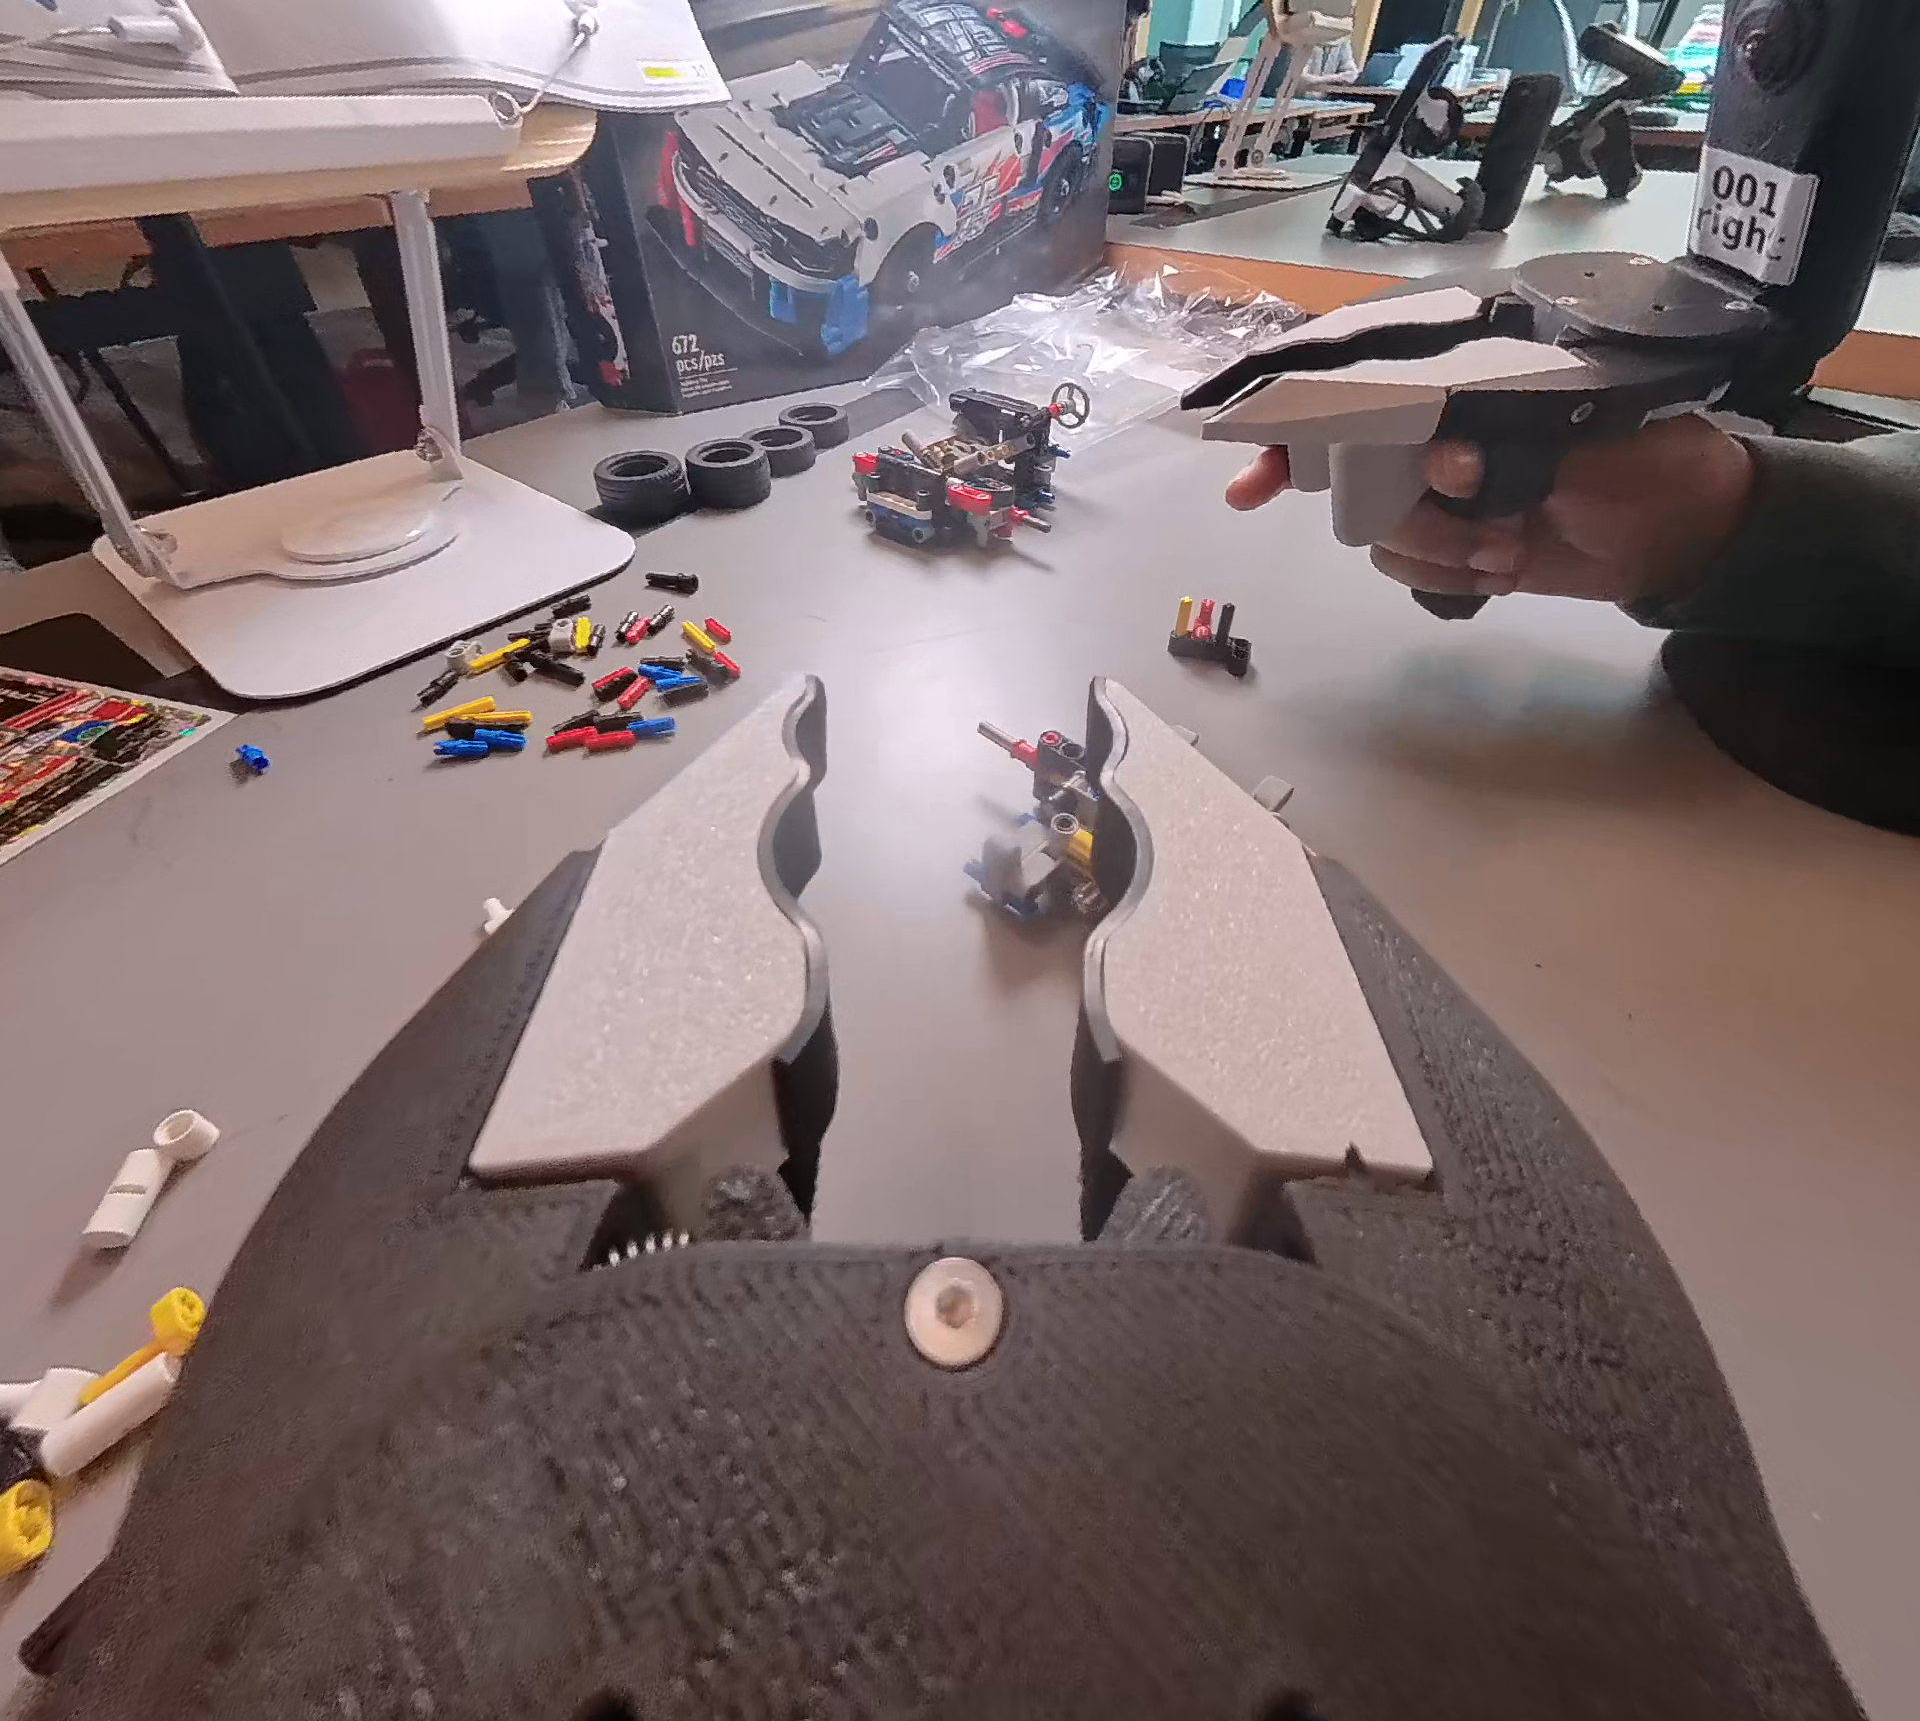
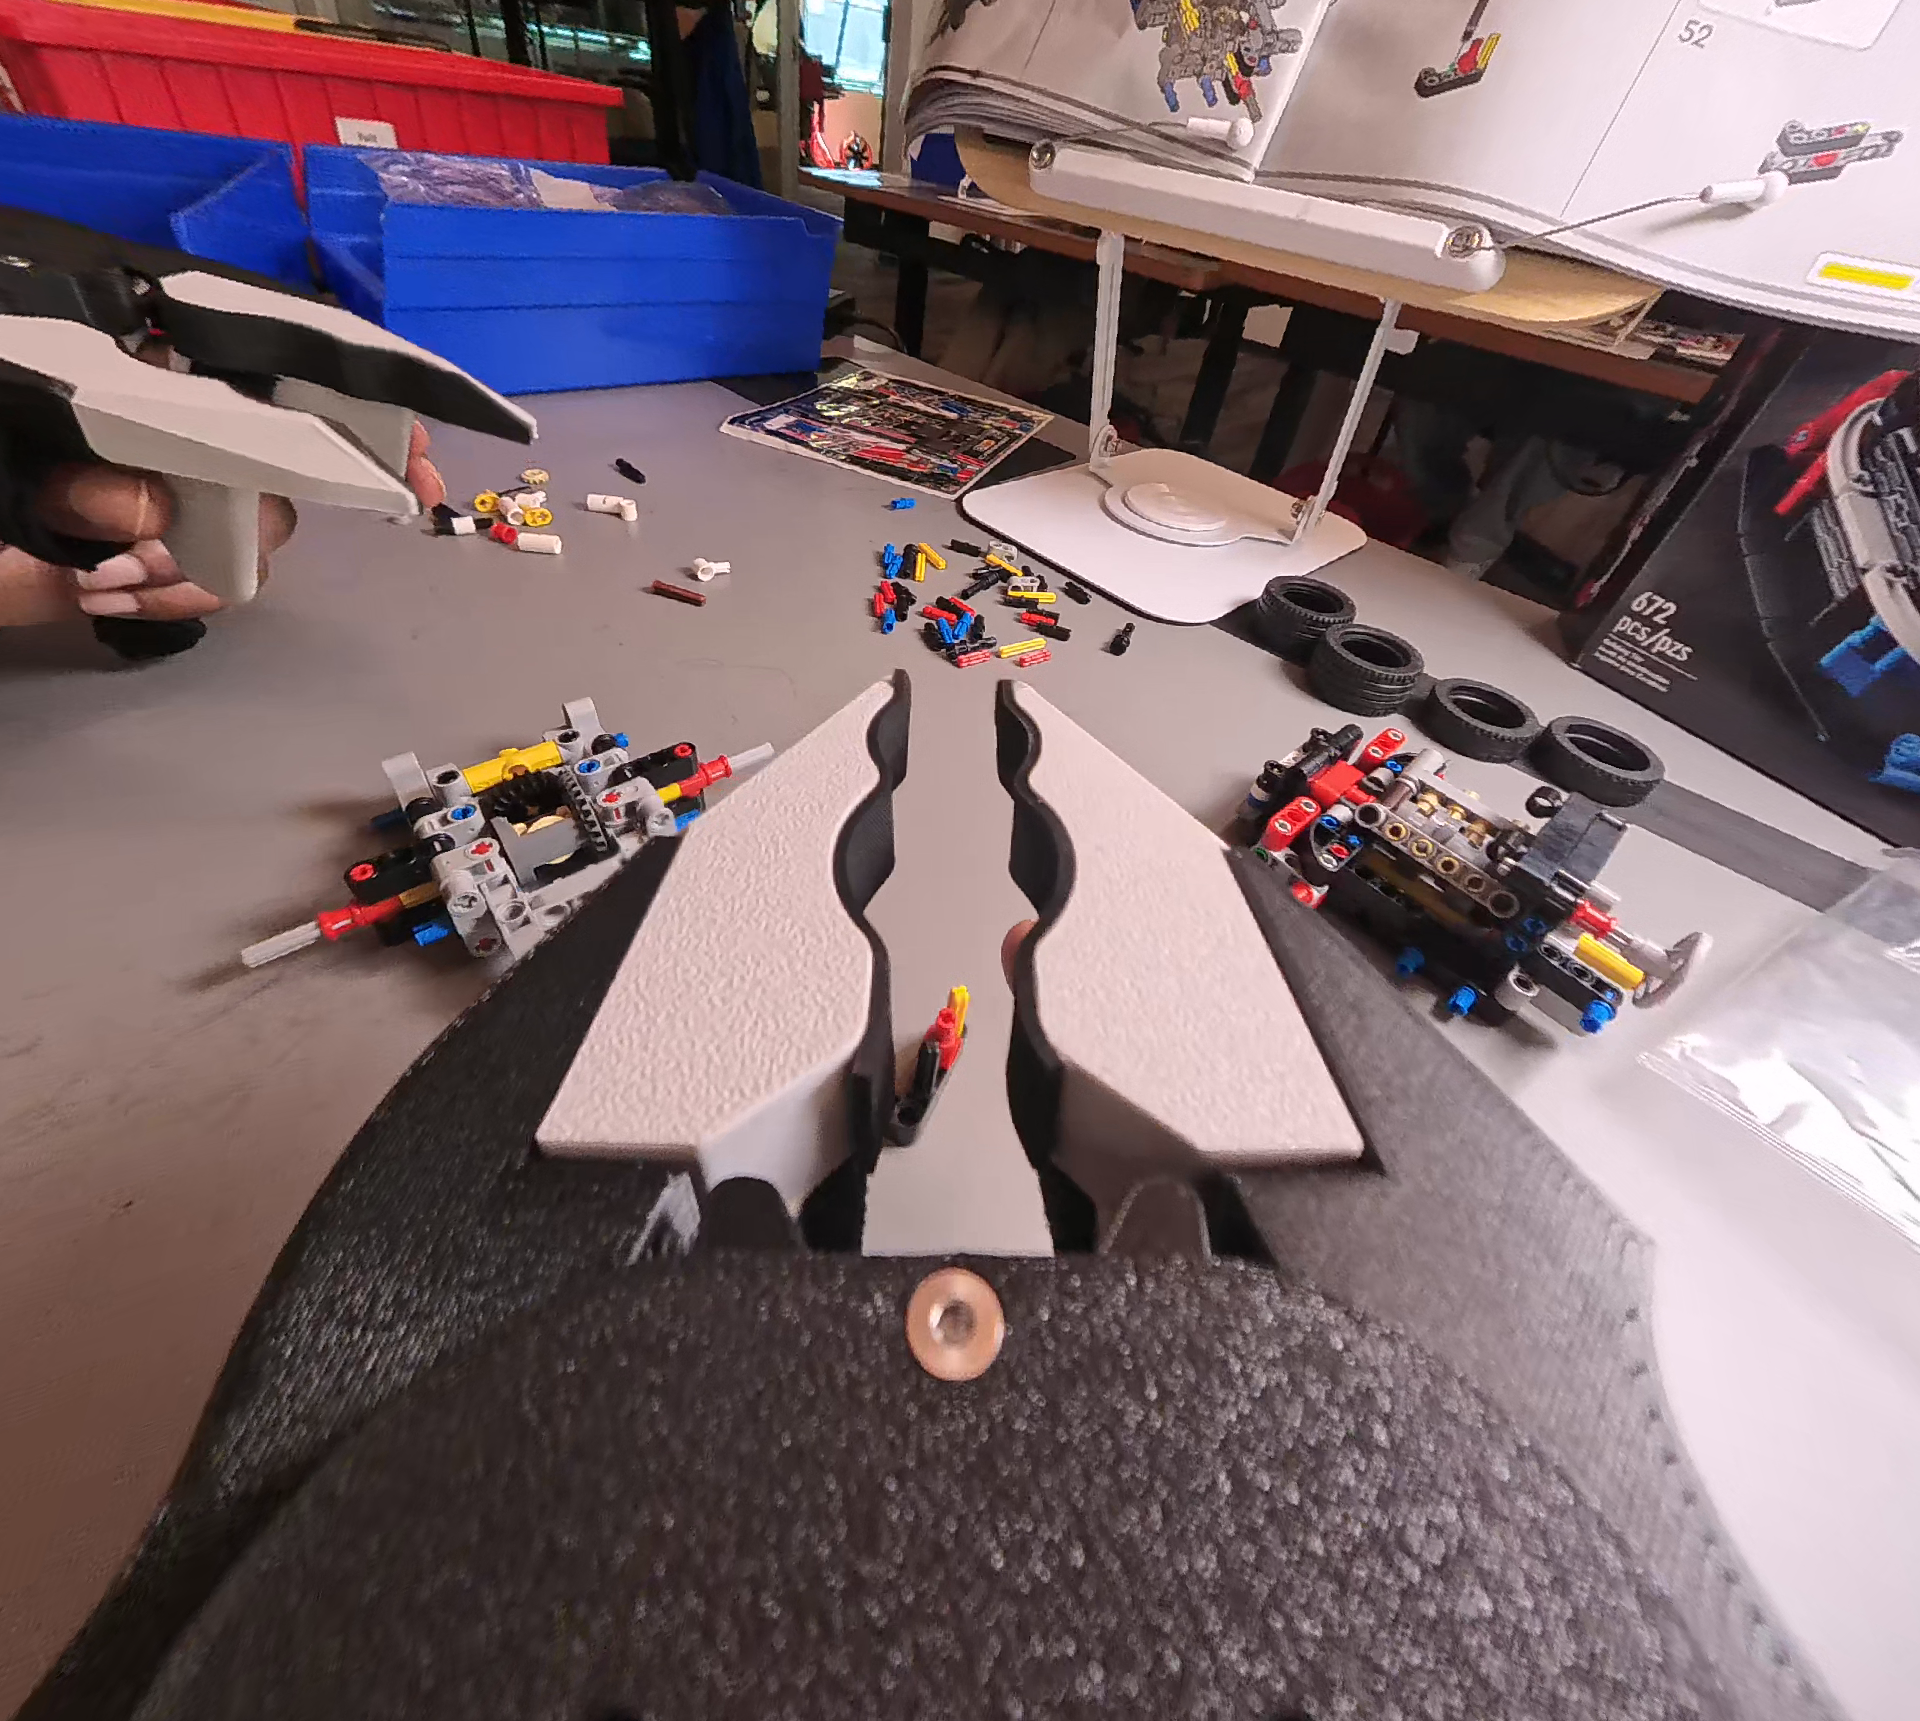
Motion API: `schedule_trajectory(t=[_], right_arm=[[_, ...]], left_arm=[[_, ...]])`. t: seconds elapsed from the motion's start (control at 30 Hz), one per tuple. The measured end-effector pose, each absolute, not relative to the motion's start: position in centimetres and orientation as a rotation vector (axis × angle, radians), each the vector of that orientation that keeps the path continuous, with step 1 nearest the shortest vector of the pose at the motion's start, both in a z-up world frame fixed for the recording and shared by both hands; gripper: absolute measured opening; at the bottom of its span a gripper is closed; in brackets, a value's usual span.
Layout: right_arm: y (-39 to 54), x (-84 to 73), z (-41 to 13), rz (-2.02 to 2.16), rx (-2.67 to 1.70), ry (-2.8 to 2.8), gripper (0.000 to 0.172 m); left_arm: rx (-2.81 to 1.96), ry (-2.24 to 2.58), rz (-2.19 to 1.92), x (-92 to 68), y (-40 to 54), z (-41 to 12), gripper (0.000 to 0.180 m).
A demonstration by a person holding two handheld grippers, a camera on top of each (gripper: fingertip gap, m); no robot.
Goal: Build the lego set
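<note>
Left gripper (image 1: pixel 951 715) above the grey tabletop (image 1: pixel 1455 996), fingers spread wide, nothing pinched; gearbox assembly (image 2: pixel 520 824) lying just beside its right finger (image 1: pixel 1174 840). Right gripper (image 2: pixel 951 695) raised beyond the gearbox assembly, fingers slightly apart, bare. Small black bracket (image 1: pixel 1208 637) between both grippers. Loose pins (image 1: pixel 582 674) left of gearbox.

Four black rubber tyres (image 2: pixel 1455 695) line up beside the white book stand (image 2: pixel 1164 539), blue plastic bins (image 2: pixel 582 289) sit behind, crinkled clear bag (image 1: pixel 1101 331) near the dark printed box (image 1: pixel 883 144).
</note>
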State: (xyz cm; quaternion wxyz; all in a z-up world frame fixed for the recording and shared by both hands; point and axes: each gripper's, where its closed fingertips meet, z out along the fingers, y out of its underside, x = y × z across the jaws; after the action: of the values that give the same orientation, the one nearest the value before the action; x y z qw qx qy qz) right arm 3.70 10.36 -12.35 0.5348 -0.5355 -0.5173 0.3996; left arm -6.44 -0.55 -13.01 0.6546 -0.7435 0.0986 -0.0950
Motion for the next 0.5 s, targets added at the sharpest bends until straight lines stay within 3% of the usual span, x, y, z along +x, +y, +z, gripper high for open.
schedule_trajectory(t=[0.5], right_arm=[[12.2,4.3,-11.8,1.034,-1.309,-1.124,0.018]], left_arm=[[-1.57,0.075,-0.177,-9.1,-1.6,-10.8,0.054]])
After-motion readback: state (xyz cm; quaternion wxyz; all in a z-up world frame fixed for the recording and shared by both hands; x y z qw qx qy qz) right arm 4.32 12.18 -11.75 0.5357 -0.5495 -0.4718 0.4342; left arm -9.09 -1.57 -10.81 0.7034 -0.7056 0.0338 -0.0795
